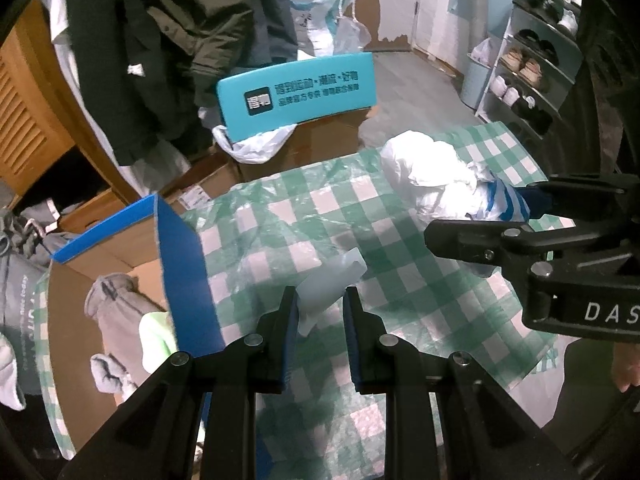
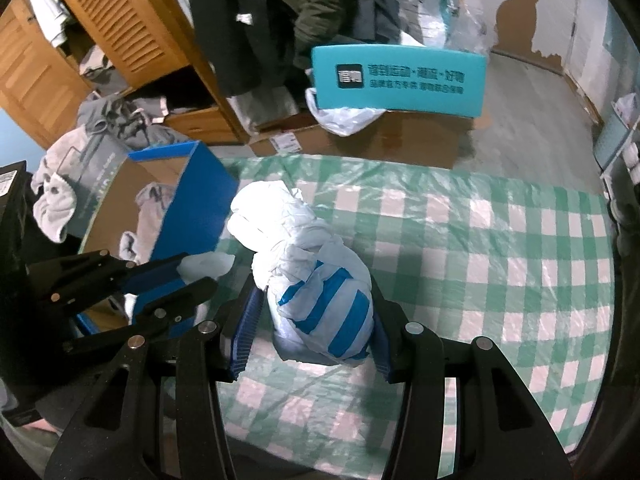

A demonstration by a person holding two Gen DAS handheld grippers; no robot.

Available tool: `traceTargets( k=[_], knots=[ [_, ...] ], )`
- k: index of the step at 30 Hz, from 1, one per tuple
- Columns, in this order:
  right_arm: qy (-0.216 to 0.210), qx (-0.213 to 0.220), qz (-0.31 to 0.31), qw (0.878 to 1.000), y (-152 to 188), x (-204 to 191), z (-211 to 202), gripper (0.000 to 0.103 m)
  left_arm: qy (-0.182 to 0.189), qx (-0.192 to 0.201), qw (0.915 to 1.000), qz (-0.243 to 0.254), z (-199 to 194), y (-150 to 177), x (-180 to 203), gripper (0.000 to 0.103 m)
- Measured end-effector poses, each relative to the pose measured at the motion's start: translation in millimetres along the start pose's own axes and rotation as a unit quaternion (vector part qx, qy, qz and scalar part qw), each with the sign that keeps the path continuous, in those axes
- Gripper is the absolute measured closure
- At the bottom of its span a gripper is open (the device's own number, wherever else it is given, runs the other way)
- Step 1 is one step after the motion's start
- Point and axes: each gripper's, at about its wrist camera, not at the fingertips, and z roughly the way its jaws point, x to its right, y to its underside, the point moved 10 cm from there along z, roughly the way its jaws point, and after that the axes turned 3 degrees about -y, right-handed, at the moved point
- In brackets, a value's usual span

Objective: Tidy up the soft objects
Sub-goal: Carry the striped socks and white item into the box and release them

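Observation:
A white bundle with a blue-striped end (image 2: pixel 320 300) lies on the green checked cloth (image 2: pixel 500 272). My right gripper (image 2: pixel 316 332) closes around its striped end, pads touching both sides. The bundle also shows in the left wrist view (image 1: pixel 436 176), with the right gripper (image 1: pixel 532 212) on it. My left gripper (image 1: pixel 320 312) holds a small pale translucent soft piece (image 1: pixel 328 284) between its fingers above the cloth; the same piece shows in the right wrist view (image 2: pixel 208 266). A blue-edged cardboard box (image 2: pixel 192 200) with grey and light green clothes inside (image 1: pixel 120 316) stands to the left.
A teal box (image 1: pixel 296 94) sits on a brown carton with a plastic bag behind the cloth. Dark jackets (image 1: pixel 168 40) hang by a wooden wardrobe (image 2: pixel 120 40). A shoe rack (image 1: pixel 532 64) stands at the right wall. Grey clothes (image 2: pixel 68 184) lie left of the blue box.

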Motion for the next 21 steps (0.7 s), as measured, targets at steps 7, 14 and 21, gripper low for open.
traceTargets(
  k=[7, 14, 21],
  knots=[
    [-0.013, -0.002, -0.021, 1.000, -4.3, -26.5, 4.5, 0.054, -0.010, 0.005, 0.9999, -0.013, -9.8, 7.0, -19.8, 0.081],
    [-0.023, -0.007, -0.041, 0.999, -6.9, -54.3, 10.8, 0.054, -0.020, 0.010, 0.9994, -0.027, -17.0, 17.7, -41.9, 0.081],
    [-0.031, -0.015, -0.061, 0.998, -9.9, -85.3, 21.2, 0.054, -0.029, 0.010, 0.9983, -0.050, -22.6, 31.5, -68.3, 0.081]
  ],
)
